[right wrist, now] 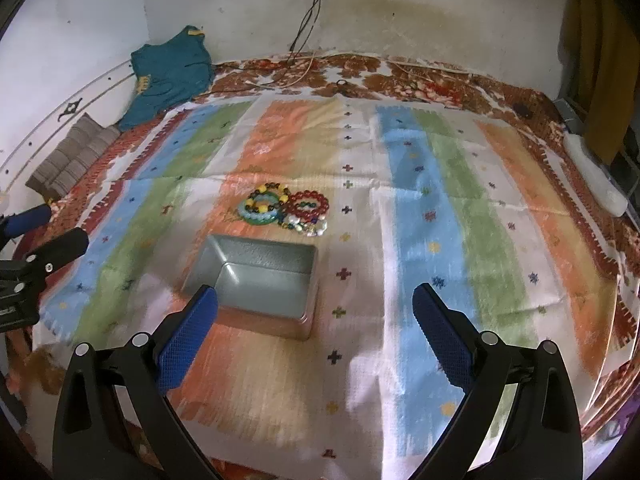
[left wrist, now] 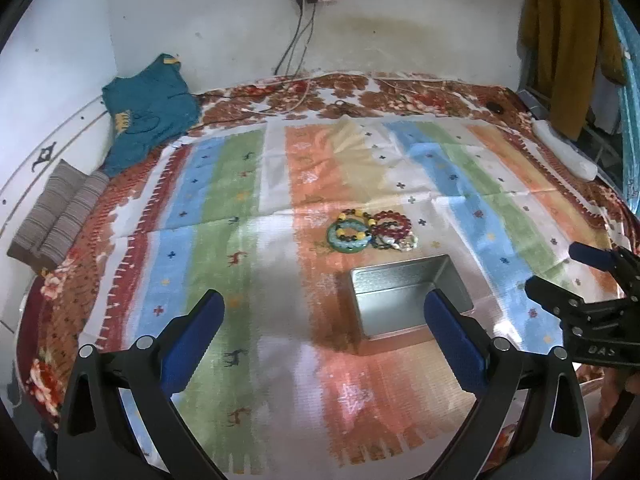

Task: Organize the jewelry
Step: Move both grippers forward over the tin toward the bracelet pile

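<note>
A pile of bracelets lies on the striped cloth: a green jade bangle (left wrist: 346, 240) (right wrist: 258, 210), a yellow-and-dark beaded bracelet (left wrist: 357, 220) (right wrist: 270, 196), a red beaded bracelet (left wrist: 394, 224) (right wrist: 309, 203) and a pale beaded one (right wrist: 314, 229). Just in front of them stands an open, empty metal tin (left wrist: 404, 300) (right wrist: 260, 280). My left gripper (left wrist: 324, 320) hovers open above the cloth, its right finger over the tin's near corner. My right gripper (right wrist: 316, 312) is open too, right of the tin. Each gripper shows at the edge of the other's view.
The striped cloth (left wrist: 240, 240) covers a floral bedsheet (left wrist: 400, 92). A teal garment (left wrist: 148, 112) and a folded striped cloth (left wrist: 60, 216) lie at the back left. Cables (left wrist: 296, 40) hang from a wall socket. A white roll (left wrist: 568, 152) sits at the right edge.
</note>
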A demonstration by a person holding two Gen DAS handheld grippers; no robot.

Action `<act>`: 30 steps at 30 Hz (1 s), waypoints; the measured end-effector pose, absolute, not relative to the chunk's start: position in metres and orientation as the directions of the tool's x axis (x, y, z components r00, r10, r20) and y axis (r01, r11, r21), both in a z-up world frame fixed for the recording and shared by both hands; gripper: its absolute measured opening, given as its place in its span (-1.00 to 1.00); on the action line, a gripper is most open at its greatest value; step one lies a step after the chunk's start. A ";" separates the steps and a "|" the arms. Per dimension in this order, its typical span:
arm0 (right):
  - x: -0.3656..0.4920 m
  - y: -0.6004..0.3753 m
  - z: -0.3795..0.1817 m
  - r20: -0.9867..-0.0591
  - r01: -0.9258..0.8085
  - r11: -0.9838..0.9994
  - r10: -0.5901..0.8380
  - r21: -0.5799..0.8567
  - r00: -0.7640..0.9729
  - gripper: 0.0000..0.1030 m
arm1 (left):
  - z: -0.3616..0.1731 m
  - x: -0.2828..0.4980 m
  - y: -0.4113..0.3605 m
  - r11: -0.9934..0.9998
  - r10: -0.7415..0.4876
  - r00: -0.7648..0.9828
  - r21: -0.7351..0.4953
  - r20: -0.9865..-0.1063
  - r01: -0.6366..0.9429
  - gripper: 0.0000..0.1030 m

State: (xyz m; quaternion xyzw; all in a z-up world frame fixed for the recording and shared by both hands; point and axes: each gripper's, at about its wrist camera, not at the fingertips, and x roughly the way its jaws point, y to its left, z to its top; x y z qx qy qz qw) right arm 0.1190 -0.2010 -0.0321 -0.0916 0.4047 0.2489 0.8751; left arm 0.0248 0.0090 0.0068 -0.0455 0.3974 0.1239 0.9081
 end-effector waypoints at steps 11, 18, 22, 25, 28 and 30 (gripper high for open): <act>0.141 -0.196 -0.036 -0.771 -0.518 0.855 0.347 0.026 0.534 0.92 | 0.003 0.048 0.020 0.960 0.184 0.623 0.001 -0.760 -0.281 0.89; 0.160 -0.193 -0.041 -0.792 -0.499 0.865 0.342 0.055 0.505 0.92 | -0.003 0.066 0.030 0.957 0.173 0.603 -0.012 -0.779 -0.290 0.89; 0.169 -0.190 -0.044 -0.802 -0.488 0.871 0.334 0.060 0.496 0.92 | -0.008 0.078 0.035 0.957 0.167 0.586 -0.013 -0.793 -0.290 0.89; 0.179 -0.188 -0.047 -0.809 -0.487 0.871 0.333 0.066 0.485 0.92 | -0.012 0.087 0.039 0.954 0.180 0.567 0.003 -0.804 -0.299 0.89; 0.186 -0.187 -0.048 -0.810 -0.485 0.872 0.330 0.065 0.484 0.92 | -0.014 0.095 0.046 0.948 0.196 0.555 0.010 -0.808 -0.319 0.89; 0.191 -0.185 -0.050 -0.815 -0.484 0.872 0.332 0.073 0.476 0.92 | -0.016 0.101 0.051 0.946 0.189 0.549 0.000 -0.814 -0.325 0.89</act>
